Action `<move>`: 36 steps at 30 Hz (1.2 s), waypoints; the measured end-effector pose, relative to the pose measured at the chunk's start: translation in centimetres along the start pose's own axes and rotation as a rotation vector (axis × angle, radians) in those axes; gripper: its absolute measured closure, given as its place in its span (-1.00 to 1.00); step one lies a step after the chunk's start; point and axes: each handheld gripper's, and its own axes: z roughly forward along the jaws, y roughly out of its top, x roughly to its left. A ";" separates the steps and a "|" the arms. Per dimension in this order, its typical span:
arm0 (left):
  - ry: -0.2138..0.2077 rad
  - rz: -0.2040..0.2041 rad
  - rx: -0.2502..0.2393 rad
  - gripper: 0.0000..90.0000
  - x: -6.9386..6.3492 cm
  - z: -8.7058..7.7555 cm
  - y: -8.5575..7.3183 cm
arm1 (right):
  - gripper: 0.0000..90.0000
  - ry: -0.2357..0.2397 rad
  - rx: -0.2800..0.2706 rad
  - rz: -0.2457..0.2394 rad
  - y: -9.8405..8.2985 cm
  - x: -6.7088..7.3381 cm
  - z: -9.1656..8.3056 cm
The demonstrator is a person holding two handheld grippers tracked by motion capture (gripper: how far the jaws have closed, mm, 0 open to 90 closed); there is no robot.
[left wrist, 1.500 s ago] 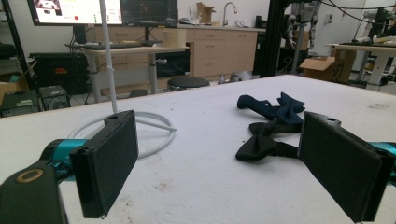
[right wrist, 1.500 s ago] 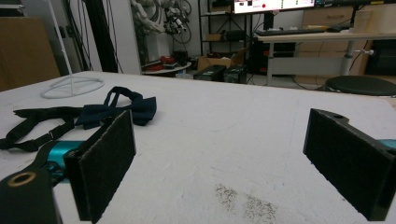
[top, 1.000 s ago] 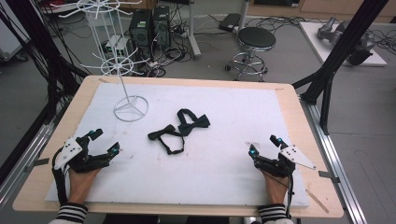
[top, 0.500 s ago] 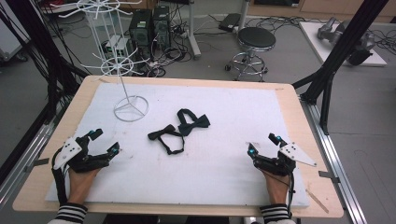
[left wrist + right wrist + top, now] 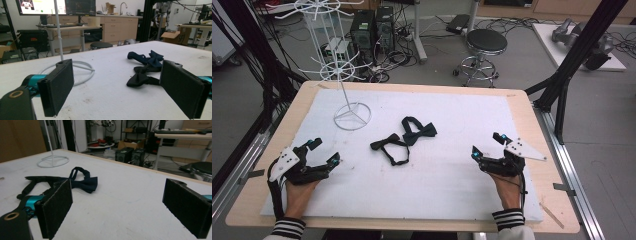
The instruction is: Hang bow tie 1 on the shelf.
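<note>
Near the middle of the white foam-covered table (image 5: 452,195), two dark fabric bow ties with thin neck straps (image 5: 404,140) lie touching, untouched by either tool. Both the left gripper (image 5: 323,151) and right gripper (image 5: 486,145) rest spread wide and empty at the near edge, well apart from them. Hanging them on the white wire rack (image 5: 343,75) likely remains wholly undone.

I could read no text, label, brand or number anywhere. Past my left tongs (image 5: 120,82), far beyond the worktop (image 5: 110,75), a monitor (image 5: 41,6) showed bright windows, but their writing was too small and blurred to make out. The cardboard box (image 5: 175,37) bore no legible print either.
</note>
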 end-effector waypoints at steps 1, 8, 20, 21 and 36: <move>0.000 0.000 0.000 -0.72 0.0 0.0 0.0 | -0.81 0.000 0.000 0.000 0.0 0.0 0.0; -0.001 0.000 0.000 -0.72 0.0 0.0 0.0 | -0.81 0.040 0.032 -0.015 2.2 -0.1 1.6; -0.001 0.000 0.000 -0.71 0.0 0.0 0.0 | -0.81 0.071 0.060 -0.039 4.3 0.0 3.3; -0.001 -0.001 0.000 -0.72 0.0 0.0 0.0 | -0.81 0.082 0.062 -0.031 4.5 0.0 3.5; 0.000 -0.001 -0.002 -0.72 0.0 0.0 0.0 | -0.81 0.143 0.134 -0.076 6.5 0.0 6.3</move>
